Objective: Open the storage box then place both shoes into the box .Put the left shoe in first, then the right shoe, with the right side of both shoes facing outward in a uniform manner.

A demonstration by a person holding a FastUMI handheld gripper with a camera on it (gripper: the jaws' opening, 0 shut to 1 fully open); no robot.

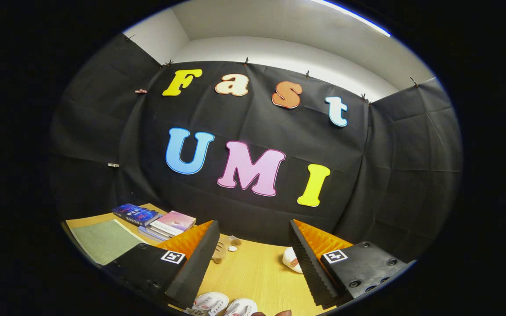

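Note:
My gripper is open, its two black fingers with orange backs spread wide above the wooden table, nothing between them. Low between the fingers, close to me, lie two white shoes with dark markings, side by side, only their tops showing. Another small white object with red trim rests against the inner side of the right finger; I cannot tell what it is. The gripper points mostly at the black wall, high above the shoes.
A stack of books lies at the back left of the table, with a grey-green mat beside it. A small tan toy and a white pebble-like piece sit just beyond the left finger. A fingertip shows near the shoes.

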